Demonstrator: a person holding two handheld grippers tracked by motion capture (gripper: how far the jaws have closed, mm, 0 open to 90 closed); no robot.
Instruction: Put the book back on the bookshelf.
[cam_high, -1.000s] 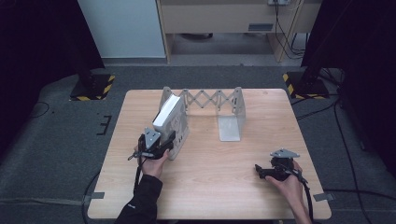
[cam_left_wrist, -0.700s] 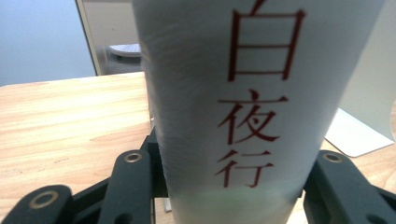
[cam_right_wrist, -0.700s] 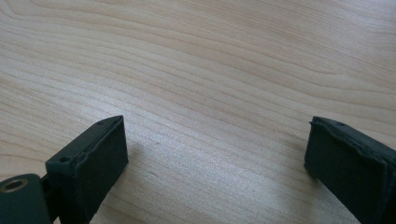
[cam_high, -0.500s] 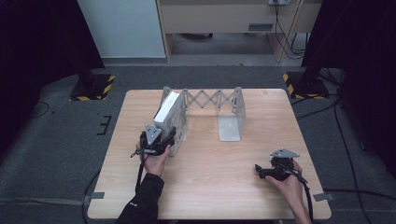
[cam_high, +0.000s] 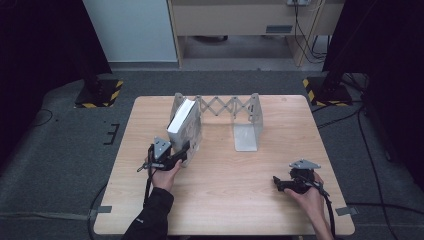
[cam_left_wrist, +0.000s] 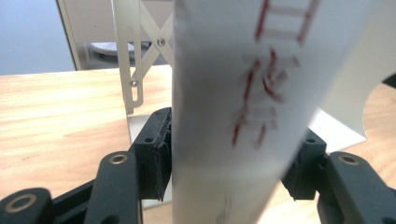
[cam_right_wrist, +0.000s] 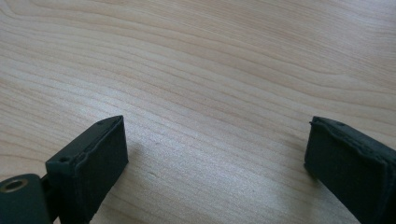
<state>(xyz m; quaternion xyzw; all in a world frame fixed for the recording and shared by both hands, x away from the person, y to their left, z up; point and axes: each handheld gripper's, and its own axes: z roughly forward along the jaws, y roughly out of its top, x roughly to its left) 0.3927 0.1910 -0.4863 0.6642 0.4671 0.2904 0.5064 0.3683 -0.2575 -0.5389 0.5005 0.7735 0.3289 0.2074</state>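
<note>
High view: a white book (cam_high: 183, 125) stands at the left end of the metal expanding book rack (cam_high: 235, 107) on the wooden table (cam_high: 225, 190), leaning against that end's plate. The left gripper (cam_high: 184, 150) sits at the book's near end; in the left gripper view its 2 jaws flank the spine (cam_left_wrist: 233, 116), having just been opening, and the pads seem barely clear of it, though the blur leaves this uncertain. The right gripper (cam_high: 276, 183) rests near the table's right front, well apart, jaws spread wide over bare wood.
</note>
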